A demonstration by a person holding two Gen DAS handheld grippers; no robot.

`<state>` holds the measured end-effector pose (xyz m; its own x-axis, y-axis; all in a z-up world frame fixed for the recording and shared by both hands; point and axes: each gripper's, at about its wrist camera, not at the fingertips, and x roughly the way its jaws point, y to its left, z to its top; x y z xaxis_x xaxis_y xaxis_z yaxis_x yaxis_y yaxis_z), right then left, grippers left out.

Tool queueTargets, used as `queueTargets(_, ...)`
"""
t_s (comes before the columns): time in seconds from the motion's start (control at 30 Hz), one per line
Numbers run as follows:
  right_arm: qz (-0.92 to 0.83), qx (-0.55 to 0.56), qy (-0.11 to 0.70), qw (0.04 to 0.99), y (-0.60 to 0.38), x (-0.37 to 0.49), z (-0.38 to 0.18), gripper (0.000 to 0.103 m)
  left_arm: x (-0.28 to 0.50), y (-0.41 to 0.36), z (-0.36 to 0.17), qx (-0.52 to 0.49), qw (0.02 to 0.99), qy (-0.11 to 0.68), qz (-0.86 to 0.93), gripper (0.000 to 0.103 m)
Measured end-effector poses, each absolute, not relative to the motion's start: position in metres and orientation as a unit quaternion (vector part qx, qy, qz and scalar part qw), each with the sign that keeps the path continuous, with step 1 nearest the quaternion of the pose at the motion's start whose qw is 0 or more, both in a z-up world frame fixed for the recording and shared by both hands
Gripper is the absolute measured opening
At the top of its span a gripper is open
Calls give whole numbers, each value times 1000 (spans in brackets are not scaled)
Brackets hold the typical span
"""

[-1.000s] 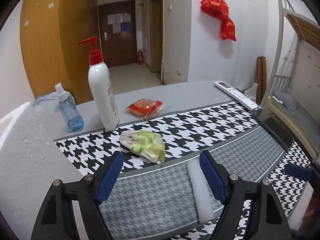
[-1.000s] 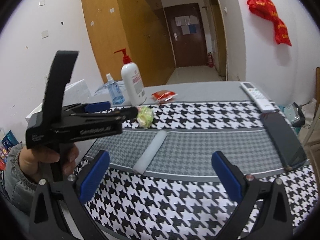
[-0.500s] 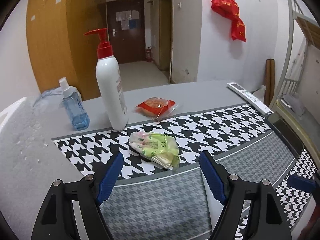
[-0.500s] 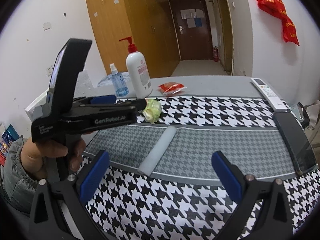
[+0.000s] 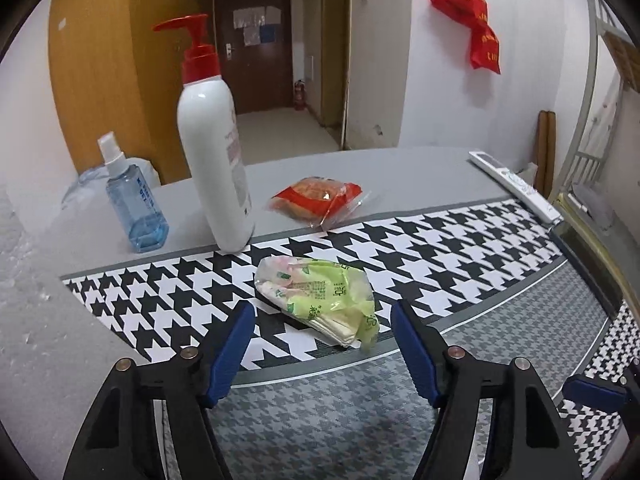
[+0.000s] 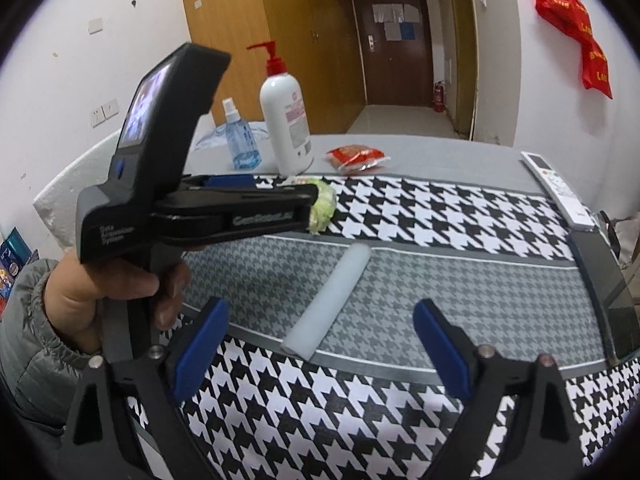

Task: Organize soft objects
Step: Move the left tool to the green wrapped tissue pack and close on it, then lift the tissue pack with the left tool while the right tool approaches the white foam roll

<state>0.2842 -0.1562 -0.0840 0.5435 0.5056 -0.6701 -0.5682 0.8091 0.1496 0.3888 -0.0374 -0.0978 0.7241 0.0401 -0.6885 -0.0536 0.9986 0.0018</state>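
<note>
Judging progress, I count nothing sorted yet; my left gripper (image 5: 322, 344), fingers wide though just narrowing, empty, noses toward the green tissue pack (image 5: 320, 300) at twelve o'clock; the white foam roll (image 6: 328, 304) lies untouched at twelve o'clock between my right gripper (image 6: 320, 344) fingers, wide, also narrowing.

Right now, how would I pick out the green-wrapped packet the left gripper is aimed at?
Start at the tall white pump bottle with the red top, at the far edge of the houndstooth cloth. Just in front of its base, on the bold black-and-white band, lies the green packet, ahead of the open left gripper. Unlike the red snack packet behind, it is pale green and crumpled.
</note>
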Motion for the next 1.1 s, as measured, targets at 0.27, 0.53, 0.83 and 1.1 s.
queueTargets(0.27,309,-49,381,870,-151,288,-91,79,400,-32,-107,-13,921,387,29,69)
queueTargets(0.53,306,-49,392,866,-149,291,-97,77,411,-33,-117,-12,919,393,20,58)
queueTargets(0.83,300,-46,399,865,-150,292,-97,77,416,-27,-126,-24,913,407,13,32)
queueTargets(1.1,292,-53,406,864,-146,289,-97,77,400,-20,-120,-24,920,390,-3,4)
